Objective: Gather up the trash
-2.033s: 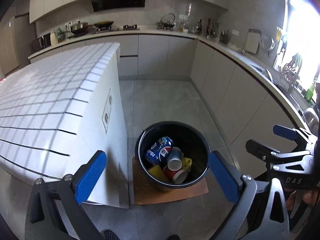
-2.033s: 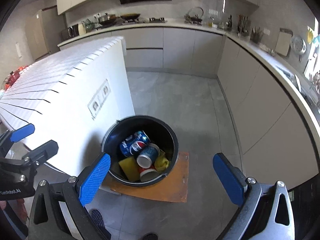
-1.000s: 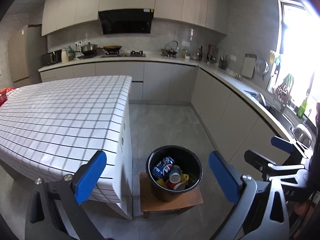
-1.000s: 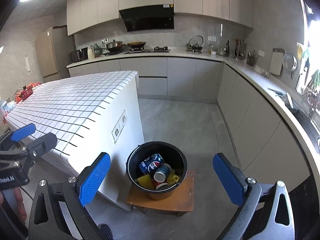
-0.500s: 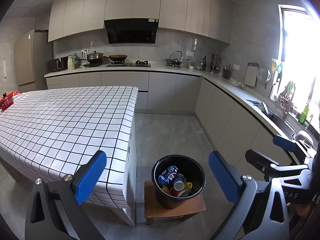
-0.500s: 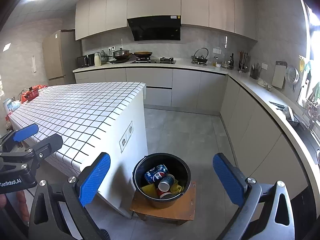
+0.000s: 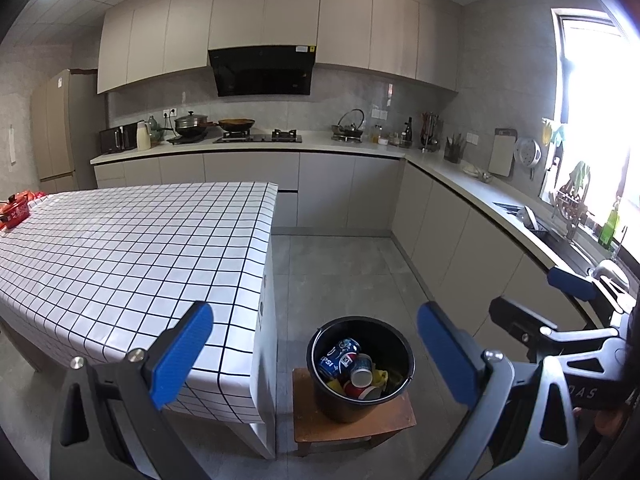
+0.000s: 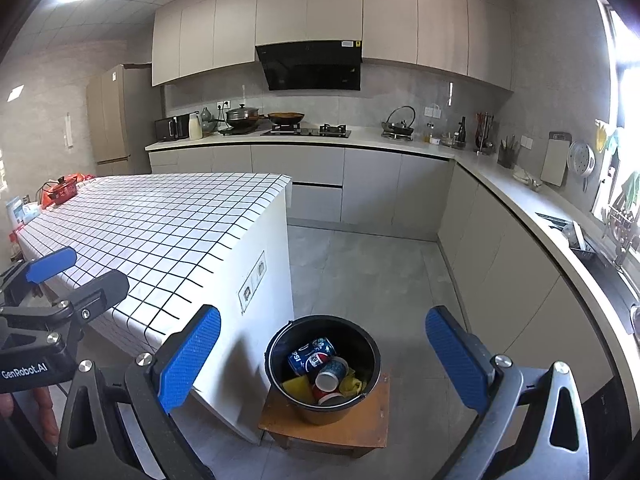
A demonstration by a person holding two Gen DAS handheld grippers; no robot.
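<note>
Trash [image 7: 352, 364] heaped in a black bucket [image 7: 394, 338] on a low wooden stool [image 7: 396, 416], well below and ahead of both claws. Blue can [image 8: 310, 356] lying on its side across the top of the heap, long axis running up and to the right in the right wrist view, with paper cups [image 8: 332, 372] and yellow scraps just beside it. Left claw [image 7: 312, 354] spread wide and holding nothing, bucket sitting between its blue pads [image 7: 182, 354] and slightly toward the right one. Right claw [image 8: 322, 358] likewise spread and empty, bucket nearly centred between its pads [image 8: 190, 356]. Neither claw clearly nearer; both held high, well apart from the rim. White checked table [image 7: 120, 256] off to the left of the left claw, its near stretch showing no loose litter; only a red pot [image 7: 14, 210] visible at the far end. Judging by that bare top, collecting likely close to finished, with any next reach pointing left toward the table, not down.
</note>
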